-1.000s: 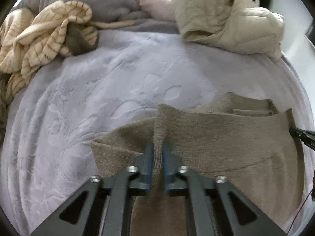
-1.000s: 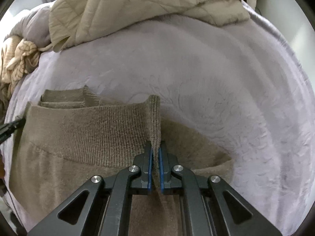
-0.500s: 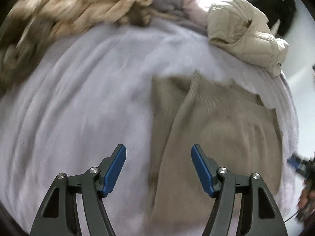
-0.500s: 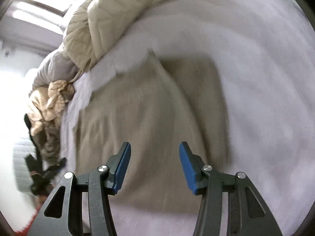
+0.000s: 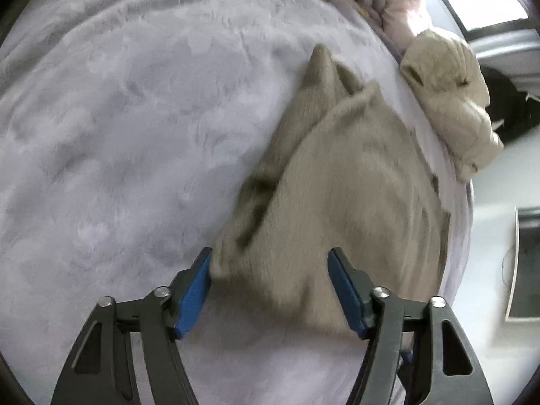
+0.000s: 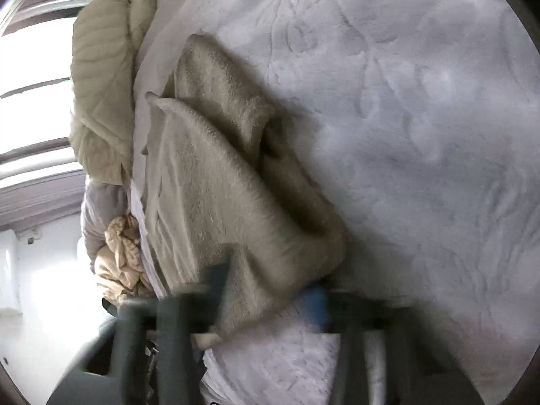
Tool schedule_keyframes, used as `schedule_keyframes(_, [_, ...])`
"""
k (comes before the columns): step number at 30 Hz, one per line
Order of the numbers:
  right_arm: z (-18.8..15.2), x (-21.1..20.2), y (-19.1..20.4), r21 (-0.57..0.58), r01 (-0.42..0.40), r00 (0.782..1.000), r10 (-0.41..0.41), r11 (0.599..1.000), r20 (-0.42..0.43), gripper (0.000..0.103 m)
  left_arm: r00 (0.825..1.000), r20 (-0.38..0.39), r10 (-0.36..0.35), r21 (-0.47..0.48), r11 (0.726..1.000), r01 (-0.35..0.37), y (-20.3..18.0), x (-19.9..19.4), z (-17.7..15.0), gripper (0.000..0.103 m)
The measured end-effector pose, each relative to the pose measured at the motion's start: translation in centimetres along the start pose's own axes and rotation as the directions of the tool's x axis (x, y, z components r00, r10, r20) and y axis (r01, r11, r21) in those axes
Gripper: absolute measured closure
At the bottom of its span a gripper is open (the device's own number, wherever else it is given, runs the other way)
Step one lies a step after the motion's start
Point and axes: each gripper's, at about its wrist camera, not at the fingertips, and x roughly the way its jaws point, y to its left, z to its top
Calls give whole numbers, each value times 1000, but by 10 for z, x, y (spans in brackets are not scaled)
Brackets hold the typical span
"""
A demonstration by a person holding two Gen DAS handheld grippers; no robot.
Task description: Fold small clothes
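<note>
Knitwear (image 5: 337, 182) lies between the spread left claw (image 5: 270, 287); right view blurs the right claw (image 6: 266, 307), also spread.

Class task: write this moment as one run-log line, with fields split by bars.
stage: regrasp | left gripper: open, straddling garment corner | right gripper: blurred, open | brown knit garment: lying rumpled on lilac blanket

Both your wrist cameras look down, close over the bed, sharing the taupe knit garment (image 5: 354, 182) (image 6: 216, 182) from opposite sides
</note>
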Motion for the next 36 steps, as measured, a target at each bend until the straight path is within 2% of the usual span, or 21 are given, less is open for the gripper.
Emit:
schedule_keyframes(1, [1, -1, 8, -34, 25, 1000, -25, 999, -1, 95, 1000, 11, -9, 21, 1000, 8, -4, -2, 5, 88])
schedule_keyframes(3, [-1, -8, 29, -148, 61, 998, -61, 987, -1, 95, 1000, 23, -17, 54, 998, 16, -8, -10, 8, 88])
schedule_keyframes(4, [-5, -14, 41, -225, 90, 996, -92, 970, 2, 95, 999, 38, -16, 91, 996, 13, -12, -16, 6, 88])
schedule_keyframes(6, [-6, -19, 49, -296, 135, 990, -138, 945, 11, 95, 999, 54, 7, 173, 985, -16, -18, -23, -1, 88])
schedule_keyframes(8, [-2, -12, 44, -321, 184, 982, -191, 929, 11, 95, 999, 46, 23, 194, 981, -32, -13, -20, -5, 88])
schedule_keyframes(10, [2, 3, 33, -357, 252, 963, -268, 900, 3, 95, 998, 26, 51, 197, 979, -55, -2, -10, -10, 88])
schedule_keyframes(12, [3, 13, 29, -380, 265, 958, -288, 886, -3, 95, 997, 13, 71, 202, 977, -72, 7, -6, -12, 87])
schedule_keyframes(13, [3, 12, 29, -374, 269, 957, -290, 888, 1, 94, 996, 15, 87, 204, 975, -88, 10, -7, -13, 84])
schedule_keyframes(15, [0, 7, 30, -358, 278, 955, -296, 892, 3, 75, 988, 44, 147, 208, 966, -153, 13, -14, -14, 65])
schedule_keyframes(16, [-4, 5, 32, -354, 298, 948, -319, 887, -2, 68, 980, 65, 186, 210, 958, -196, 16, -19, -15, 41])
schedule_keyframes(17, [-10, 4, 36, -353, 313, 942, -335, 882, -2, 57, 974, 81, 210, 207, 953, -223, 19, -24, -15, 27])
schedule_keyframes(19, [-29, -1, 42, -356, 298, 946, -323, 886, -11, 54, 970, 101, 222, 213, 947, -239, 23, -33, -15, 27])
schedule_keyframes(22, [-61, 10, 54, -368, 221, 959, -270, 903, -88, 54, 968, 101, 230, 225, 943, -247, 28, -42, -16, 27])
schedule_keyframes(26, [-117, 59, 78, -405, 106, 946, -218, 908, -240, 54, 969, 103, 226, 231, 942, -244, 33, -56, -18, 27])
schedule_keyframes(28, [-139, 85, 92, -430, 73, 938, -209, 900, -278, 54, 970, 107, 220, 231, 943, -240, 33, -61, -20, 27])
schedule_keyframes(30, [-153, 110, 105, -429, 46, 938, -186, 902, -292, 54, 968, 112, 224, 229, 942, -244, 34, -68, -22, 27])
schedule_keyframes(32, [-157, 123, 107, -437, 58, 941, -195, 897, -275, 54, 963, 117, 242, 242, 934, -264, 32, -73, -26, 27])
schedule_keyframes(33, [-157, 130, 107, -443, 91, 939, -226, 892, -261, 54, 963, 119, 243, 252, 930, -266, 31, -76, -29, 27])
schedule_keyframes(35, [-156, 141, 102, -447, 183, 909, -324, 876, -262, 54, 963, 134, 235, 283, 922, -264, 29, -85, -36, 27])
schedule_keyframes(36, [-159, 140, 103, -465, 186, 904, -336, 866, -265, 54, 963, 146, 227, 292, 920, -262, 28, -89, -40, 27])
